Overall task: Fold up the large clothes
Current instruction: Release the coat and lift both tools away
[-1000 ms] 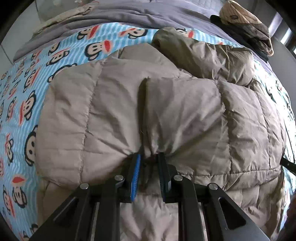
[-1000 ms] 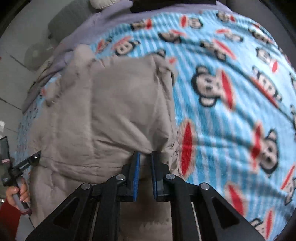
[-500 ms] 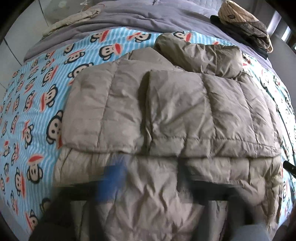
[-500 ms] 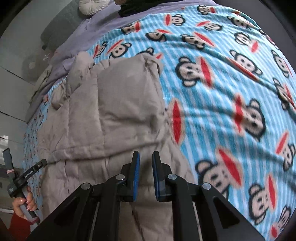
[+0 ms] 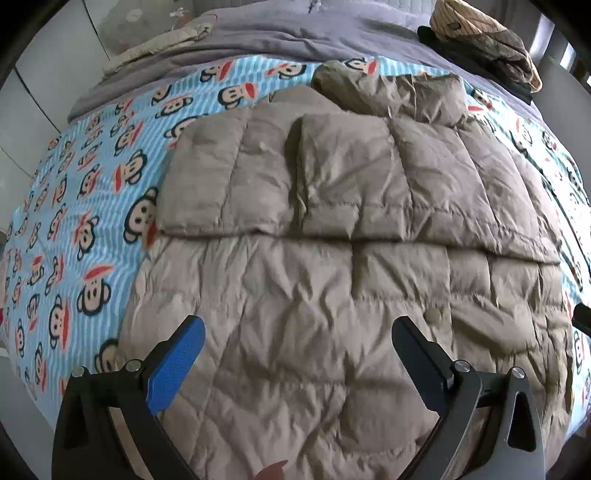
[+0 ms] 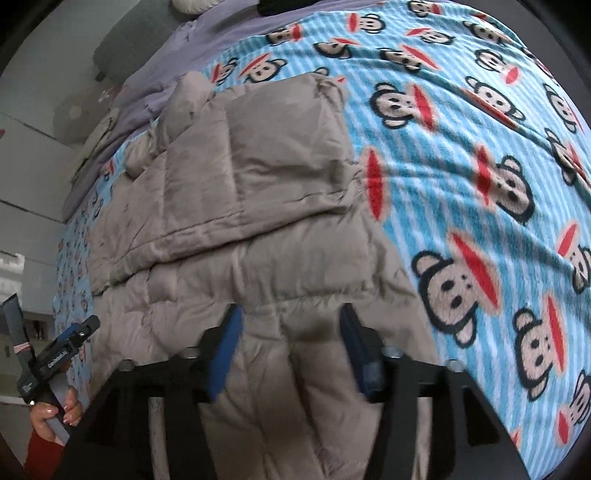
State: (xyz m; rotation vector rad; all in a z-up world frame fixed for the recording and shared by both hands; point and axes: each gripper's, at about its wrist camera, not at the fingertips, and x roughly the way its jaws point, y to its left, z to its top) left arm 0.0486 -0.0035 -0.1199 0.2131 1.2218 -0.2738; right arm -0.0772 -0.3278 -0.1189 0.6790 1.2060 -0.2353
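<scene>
Jacket, taupe quilted puffer (image 5: 332, 229), lies flat on blue fleece blanket with monkey print (image 5: 92, 206); upper part folded down over lower, hood (image 5: 391, 92) bunched at far end. Grey-purple bedding (image 5: 295, 33) beyond blanket; plaid garment pile (image 5: 484, 40) at far right corner. Nothing lies on jacket. Left gripper (image 5: 295, 343) above jacket's near half, jaws spread wide, pads clear of fabric. Right gripper (image 6: 291, 332) over jacket's near edge beside bare blanket, jaws opening, blurred, fabric below and between, not pinched. Person's hand (image 6: 55, 413) holds left gripper's handle.
</scene>
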